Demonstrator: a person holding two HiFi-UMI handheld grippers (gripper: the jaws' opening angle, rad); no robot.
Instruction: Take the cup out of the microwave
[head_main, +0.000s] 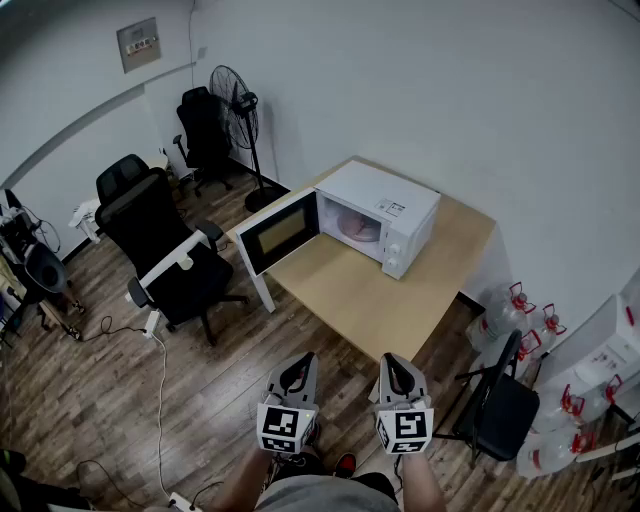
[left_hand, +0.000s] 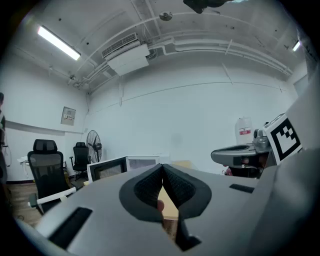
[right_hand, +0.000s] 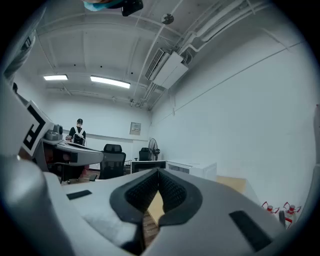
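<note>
The white microwave stands at the far side of the wooden table, its door swung open to the left. Inside the cavity lies something pale pink, too small to tell as a cup. Both grippers hang low in the head view, well short of the table. My left gripper is shut with nothing between its pads. My right gripper beside it is also shut and empty. The left gripper looks level towards the microwave. Past the right gripper the microwave shows too.
A black office chair stands left of the table, another chair and a fan behind it. A black folding chair and several water bottles sit to the right. A cable runs over the wooden floor. A person stands far off.
</note>
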